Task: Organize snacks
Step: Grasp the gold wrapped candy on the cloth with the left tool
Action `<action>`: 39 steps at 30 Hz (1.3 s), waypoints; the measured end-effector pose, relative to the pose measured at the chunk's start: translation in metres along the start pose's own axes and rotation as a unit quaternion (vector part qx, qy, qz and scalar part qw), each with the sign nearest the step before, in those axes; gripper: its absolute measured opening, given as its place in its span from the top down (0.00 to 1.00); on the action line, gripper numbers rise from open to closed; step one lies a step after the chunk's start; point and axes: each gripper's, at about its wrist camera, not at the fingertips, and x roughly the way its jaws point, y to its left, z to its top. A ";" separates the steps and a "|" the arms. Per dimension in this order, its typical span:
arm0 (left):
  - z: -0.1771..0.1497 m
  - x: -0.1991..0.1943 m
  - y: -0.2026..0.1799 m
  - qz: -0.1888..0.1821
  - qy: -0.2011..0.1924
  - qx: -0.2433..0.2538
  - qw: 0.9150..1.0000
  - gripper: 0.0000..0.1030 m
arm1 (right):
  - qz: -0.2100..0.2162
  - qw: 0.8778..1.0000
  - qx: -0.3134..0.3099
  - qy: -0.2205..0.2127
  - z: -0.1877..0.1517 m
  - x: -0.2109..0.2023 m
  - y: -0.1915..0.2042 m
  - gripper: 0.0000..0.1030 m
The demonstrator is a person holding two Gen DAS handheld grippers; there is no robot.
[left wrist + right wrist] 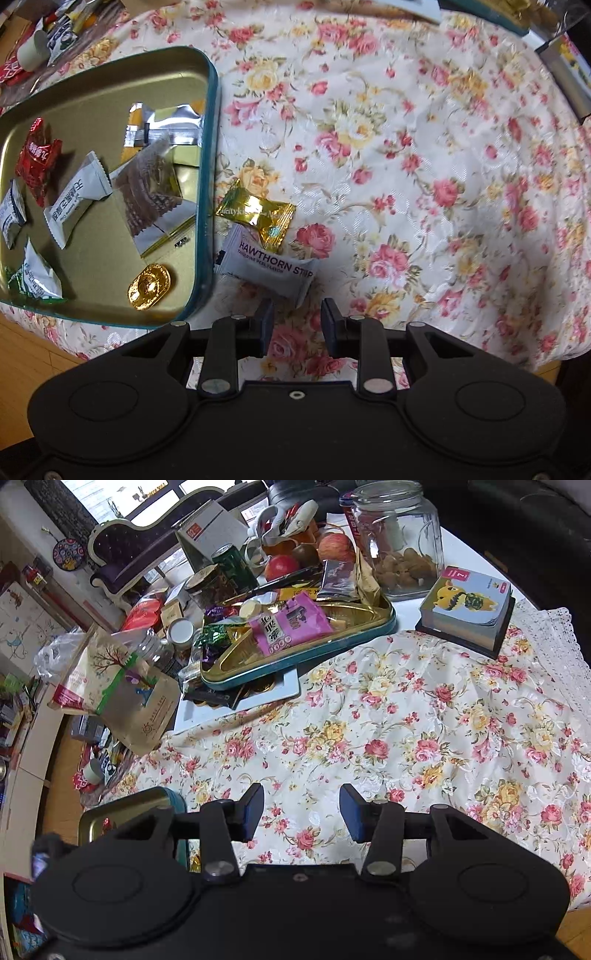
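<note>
In the left wrist view a teal-rimmed gold tin (pixel 207 155) lies on the flowered cloth and holds several wrapped snacks. Just right of it lie a gold-wrapped candy (pixel 258 216) and a grey "Hawthorn Strip" packet (pixel 269 267). My left gripper (pixel 297 325) points down, open and empty, just short of the grey packet. In the right wrist view my right gripper (pixel 301 810) hovers open and empty over bare flowered cloth. A corner of the tin (pixel 129 808) shows at its left.
At the back of the table a second teal tin (pixel 295 653) holds a pink packet (pixel 288 624) and other sweets. Around it stand a glass jar (pixel 399 542), fruit, cans, a paper bag (pixel 129 698) and a card stack (pixel 465 609). Wooden floor shows at the left.
</note>
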 end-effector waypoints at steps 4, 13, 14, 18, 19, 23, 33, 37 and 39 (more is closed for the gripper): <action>0.010 0.011 -0.008 0.035 -0.023 -0.006 0.999 0.62 | 0.005 1.000 -0.001 -0.008 0.001 -0.006 -0.001 0.52; 0.041 0.006 -0.051 0.024 -0.087 0.020 0.996 0.61 | 0.021 0.999 0.011 -0.034 0.006 -0.018 -0.007 0.52; 0.045 0.006 -0.059 0.018 -0.089 0.028 0.996 0.61 | 0.023 0.999 0.016 -0.042 0.008 -0.022 -0.009 0.52; 0.056 0.003 -0.094 -0.006 -0.087 0.053 0.995 0.61 | 0.019 0.996 0.025 -0.083 0.014 -0.037 -0.016 0.52; 0.057 0.003 -0.103 -0.014 -0.085 0.063 0.994 0.61 | 0.014 0.995 0.026 -0.094 0.015 -0.041 -0.017 0.52; 0.052 -0.008 -0.127 -0.019 -0.091 0.074 0.993 0.60 | 0.002 0.991 0.029 -0.127 0.020 -0.053 -0.022 0.52; 0.069 -0.025 -0.049 0.065 -0.176 0.017 0.982 0.57 | 0.015 0.992 0.028 -0.124 0.021 -0.052 -0.021 0.52; 0.077 -0.012 -0.015 0.077 -0.173 -0.034 0.981 0.57 | 0.021 0.992 0.017 -0.120 0.019 -0.051 -0.015 0.52; 0.078 -0.006 -0.008 0.074 -0.171 -0.047 0.981 0.58 | 0.023 0.992 0.010 -0.121 0.018 -0.052 -0.012 0.52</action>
